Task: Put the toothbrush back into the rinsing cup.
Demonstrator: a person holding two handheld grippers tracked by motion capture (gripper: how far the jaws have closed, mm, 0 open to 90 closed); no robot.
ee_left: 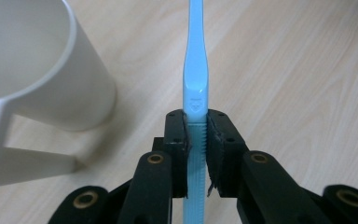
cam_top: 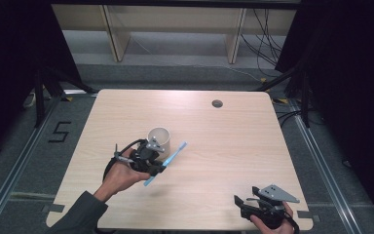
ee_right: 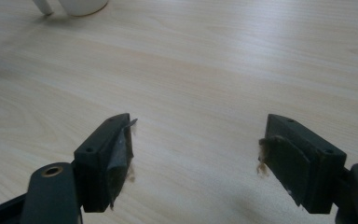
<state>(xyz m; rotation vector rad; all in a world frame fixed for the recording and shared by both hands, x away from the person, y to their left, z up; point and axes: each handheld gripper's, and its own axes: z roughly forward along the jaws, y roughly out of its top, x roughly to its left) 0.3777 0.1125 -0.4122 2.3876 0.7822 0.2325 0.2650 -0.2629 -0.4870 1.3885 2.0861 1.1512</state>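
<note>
My left gripper (cam_top: 157,168) (ee_left: 196,128) is shut on a light blue toothbrush (cam_top: 168,161) (ee_left: 196,84), clamped at its ribbed handle and lifted off the wooden table (cam_top: 224,146). The brush slants from lower left to upper right in the high view. A white mug (cam_top: 159,139) (ee_left: 32,60) stands upright just behind and left of the gripper, its handle towards me in the left gripper view. Near the table's front right corner my right gripper (cam_top: 241,201) (ee_right: 196,154) is open, with bare tabletop between its jaws. The mug's base (ee_right: 81,5) shows far off in the right gripper view.
A round cable hole (cam_top: 217,103) sits near the table's far edge. Dark tripod legs (cam_top: 41,92) stand beside the table on the left and right, and wooden shelving (cam_top: 175,29) lies beyond the far edge.
</note>
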